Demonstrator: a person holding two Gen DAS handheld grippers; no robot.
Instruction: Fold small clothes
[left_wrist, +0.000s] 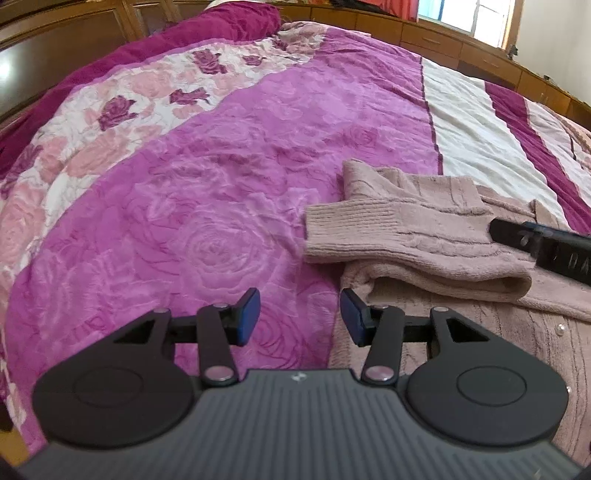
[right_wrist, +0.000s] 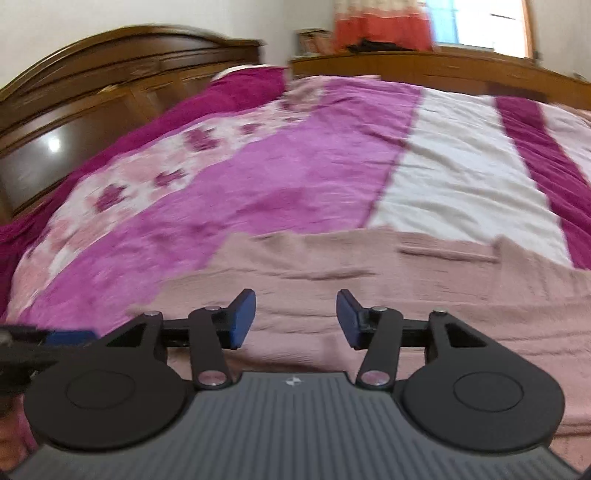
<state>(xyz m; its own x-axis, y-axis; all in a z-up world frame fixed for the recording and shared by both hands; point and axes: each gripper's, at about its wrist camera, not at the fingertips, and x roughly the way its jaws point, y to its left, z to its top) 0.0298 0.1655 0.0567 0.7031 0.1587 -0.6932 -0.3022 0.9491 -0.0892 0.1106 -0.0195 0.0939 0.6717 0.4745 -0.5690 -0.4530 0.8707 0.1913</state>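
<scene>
The pink knit sweater (left_wrist: 424, 221) lies flat on the bed's magenta rose-pattern blanket (left_wrist: 221, 206), toward the near right part of the bed. One sleeve (left_wrist: 373, 230) is folded across the body, its ribbed cuff pointing left and ending at the garment's left edge. The sweater's left border runs down just under the right pad of the left hand-held gripper (left_wrist: 300, 317).

Left hand-held gripper — released: the blue pads stand apart with only blanket and the sweater's edge seen between them, nothing clasped.

Right hand-held gripper (right_wrist: 295, 319) — released: the pads stand apart above the sweater body (right_wrist: 369, 295), with no fabric pinched between them. This view is motion-blurred. In the left wrist view its black finger shows at the right edge, over the sweater.

Open room: left of the sweater, the magenta blanket is bare up to the floral band (left_wrist: 122, 107); beyond the sweater, a white stripe (left_wrist: 472, 136) and a dark magenta stripe run to the far side. The wooden headboard (right_wrist: 92, 92) bounds the bed at the left — a window (right_wrist: 480, 26) stands behind the far edge.
</scene>
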